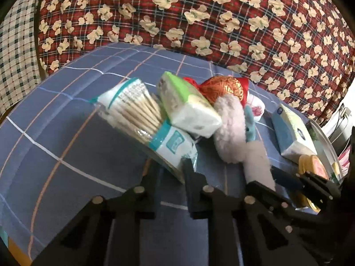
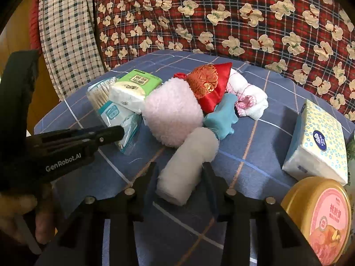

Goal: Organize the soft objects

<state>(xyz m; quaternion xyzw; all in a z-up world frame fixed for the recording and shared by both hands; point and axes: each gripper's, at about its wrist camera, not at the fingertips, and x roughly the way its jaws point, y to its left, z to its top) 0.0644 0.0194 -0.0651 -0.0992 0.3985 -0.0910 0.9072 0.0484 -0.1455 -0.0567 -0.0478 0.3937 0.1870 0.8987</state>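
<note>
Left wrist view: left gripper [image 1: 168, 170], jaws nipping the near corner of the cotton swab pack [image 1: 142, 119]; green tissue pack [image 1: 188, 106] leans on it, pink fluffy roll [image 1: 230, 128] to the right, on the blue checked worktop [image 1: 55, 115].

Right wrist view: right gripper [image 2: 179, 175], jaws apart either side of the white fluffy roll [image 2: 188, 164]; contact unclear. Red pouch [image 2: 210, 86] far, blue tissue box [image 2: 321, 137] right, round tin [image 2: 321, 219] near right.

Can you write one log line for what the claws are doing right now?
left claw: shut on cotton swab bag | right claw: open around white fuzzy roll, jaws apart | pile on blue checked cloth
</note>
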